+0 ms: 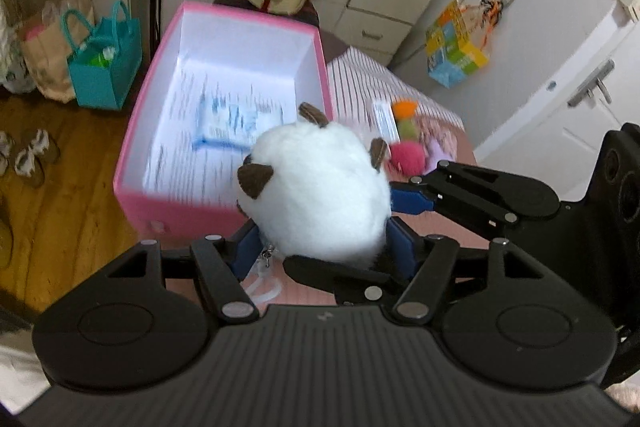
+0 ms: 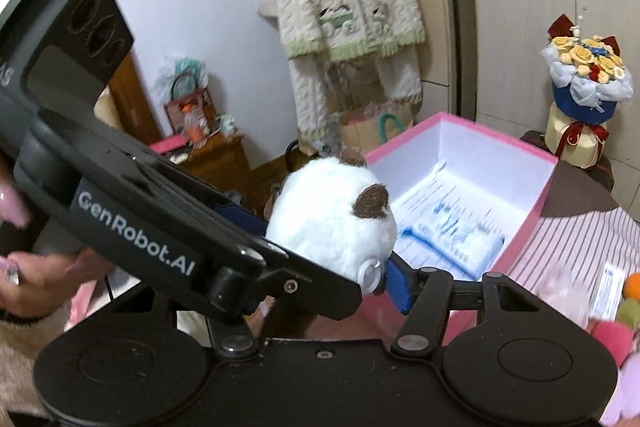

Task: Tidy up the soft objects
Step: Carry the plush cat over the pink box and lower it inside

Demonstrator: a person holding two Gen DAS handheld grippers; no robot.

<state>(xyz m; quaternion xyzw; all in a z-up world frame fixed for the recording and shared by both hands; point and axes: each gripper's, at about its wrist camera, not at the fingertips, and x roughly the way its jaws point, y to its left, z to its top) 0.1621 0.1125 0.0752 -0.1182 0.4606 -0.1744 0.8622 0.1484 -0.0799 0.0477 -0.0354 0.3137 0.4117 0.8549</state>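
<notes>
Together the left gripper (image 1: 320, 251) and right gripper (image 1: 394, 203) hold a white plush toy (image 1: 320, 187) just above the counter (image 1: 436, 235) — jaws of both pressed into its fur — beside an open pink box (image 1: 132, 187) holding only printed sheets (image 1: 224, 123).

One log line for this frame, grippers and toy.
left gripper: shut on white plush toy | right gripper: shut on it | pink box: open, beyond

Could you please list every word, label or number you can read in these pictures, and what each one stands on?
"GenRobot.AI": white lettering on the left claw's black body.
Printed sheets inside the pink box: blurred, unreadable.
Colourful hanging bag: print too small to read.
</notes>
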